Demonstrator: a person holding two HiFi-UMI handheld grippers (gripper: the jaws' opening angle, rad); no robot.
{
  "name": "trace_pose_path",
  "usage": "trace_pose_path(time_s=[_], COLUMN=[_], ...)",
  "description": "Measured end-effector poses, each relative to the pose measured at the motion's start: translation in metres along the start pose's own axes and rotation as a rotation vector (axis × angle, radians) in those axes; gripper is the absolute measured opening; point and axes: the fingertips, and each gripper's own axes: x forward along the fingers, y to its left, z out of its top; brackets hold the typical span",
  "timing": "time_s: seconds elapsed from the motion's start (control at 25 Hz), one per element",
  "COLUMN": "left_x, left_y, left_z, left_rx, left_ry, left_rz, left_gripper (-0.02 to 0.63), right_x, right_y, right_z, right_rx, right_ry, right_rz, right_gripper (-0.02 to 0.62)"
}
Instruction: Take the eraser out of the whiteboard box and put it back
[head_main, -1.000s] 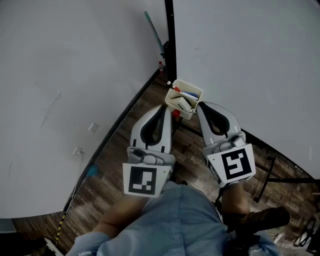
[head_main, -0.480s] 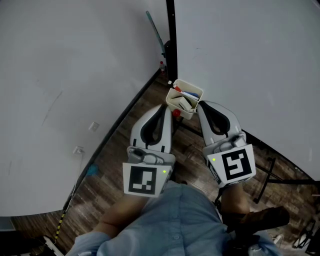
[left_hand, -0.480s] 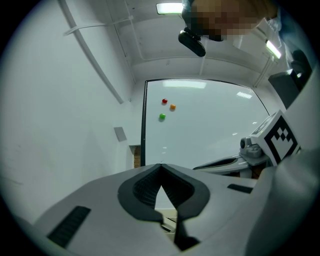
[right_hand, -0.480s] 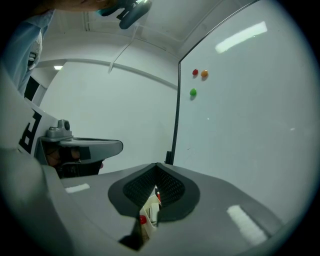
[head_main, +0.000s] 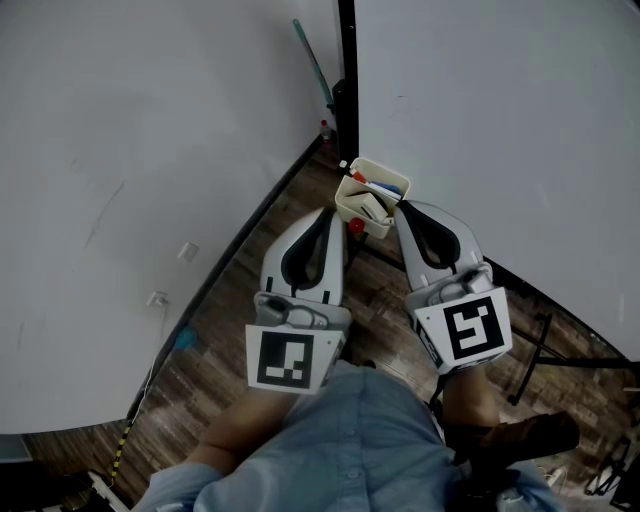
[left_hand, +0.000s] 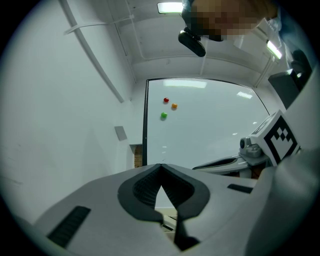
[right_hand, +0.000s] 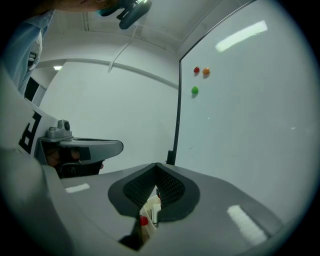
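both tongs shut, box just ahead

my left gripper (left_hand: 161, 166) has its jaws pressed together on nothing, and the right gripper (right_hand: 156, 165) is the same. their tips flank the whiteboard box (head_main: 347, 208), close to it. the eraser (head_main: 372, 207) is probably the pale block among the markers (head_main: 378, 187) inside; the rim hides most of it. my right gripper view catches only a sliver of the box.

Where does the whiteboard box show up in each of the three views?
Head view: whiteboard box at upper centre, right of the black vertical edge.
Left gripper view: only a pale sliver low in the jaw gap, probably the box.
Right gripper view: low centre, seen through the jaw gap.
Shared landmark: the black vertical edge.
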Motion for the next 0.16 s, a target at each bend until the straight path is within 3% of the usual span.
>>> trace_pose_path(time_s=[0.16], left_x=[-0.0012], left_y=[0.0015], left_z=[-0.0001], left_rx=[0.0], left_ry=[0.0], left_rz=[0.0], left_gripper=[0.003], right_x=[0.0012], right_y=[0.0022], right_z=[0.0007], right_rx=[-0.001], right_ry=[-0.003], right_rz=[0.004], right_gripper=[0.0])
